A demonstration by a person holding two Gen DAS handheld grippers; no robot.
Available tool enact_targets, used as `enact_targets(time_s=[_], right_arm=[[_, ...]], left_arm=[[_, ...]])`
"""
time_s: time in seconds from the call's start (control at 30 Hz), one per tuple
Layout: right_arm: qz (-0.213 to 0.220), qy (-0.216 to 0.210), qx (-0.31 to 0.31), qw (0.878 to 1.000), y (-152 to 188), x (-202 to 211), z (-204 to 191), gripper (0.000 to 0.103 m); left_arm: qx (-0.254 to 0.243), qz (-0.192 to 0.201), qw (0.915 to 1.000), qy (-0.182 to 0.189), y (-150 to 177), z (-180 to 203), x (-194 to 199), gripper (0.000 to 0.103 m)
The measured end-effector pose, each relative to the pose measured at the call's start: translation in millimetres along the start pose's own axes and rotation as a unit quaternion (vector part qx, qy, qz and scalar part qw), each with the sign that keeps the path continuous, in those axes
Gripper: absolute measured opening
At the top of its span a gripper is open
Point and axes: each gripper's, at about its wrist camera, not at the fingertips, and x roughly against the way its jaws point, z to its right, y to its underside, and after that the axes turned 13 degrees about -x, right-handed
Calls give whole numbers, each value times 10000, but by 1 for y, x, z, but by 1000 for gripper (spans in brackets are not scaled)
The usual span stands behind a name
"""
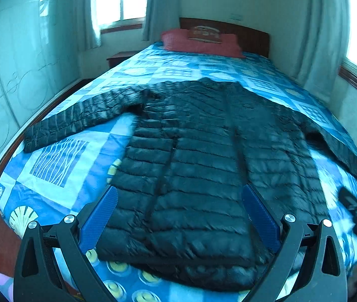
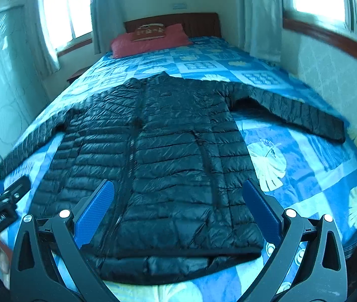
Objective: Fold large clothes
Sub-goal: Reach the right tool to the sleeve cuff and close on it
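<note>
Hovering wide open, both tools (image 1: pixel 179 209) (image 2: pixel 178 203) hold nothing above jacket (image 1: pixel 203 156).

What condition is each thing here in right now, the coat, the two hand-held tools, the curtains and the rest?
Black puffer coat: unfolded, flat on the bed, front up, zipped shut, both sleeves spread outward.
Left tool: open, holding nothing, above the coat's hem.
Right tool: open, holding nothing, above the hem.
Bedspread: spread over the bed.
Red pillow: lying at the headboard.
Curtains: drawn aside, windows uncovered.
</note>
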Motion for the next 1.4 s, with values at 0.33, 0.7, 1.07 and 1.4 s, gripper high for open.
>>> enact_targets(time_s=[0.33,0.7,1.07,1.4], right_arm=[[67,216,-2276,9735,-71,-68,174,69],[859,227,-4389,8942,-108,-119,367,68],[1693,100,-4739,8641,-127,-147,417,80],[1812,563,-4479,8737,-153,-153,421,13]], left_arm=[[1344,-577,9829,-1116,2,-138,-109,98],[2242,-966,9502,-1937,32,-246,-176,98],[2743,-882,9385,-1903,58,-258,-182,98],[2584,-1014,9379,-2080,57,-253,-190,98]])
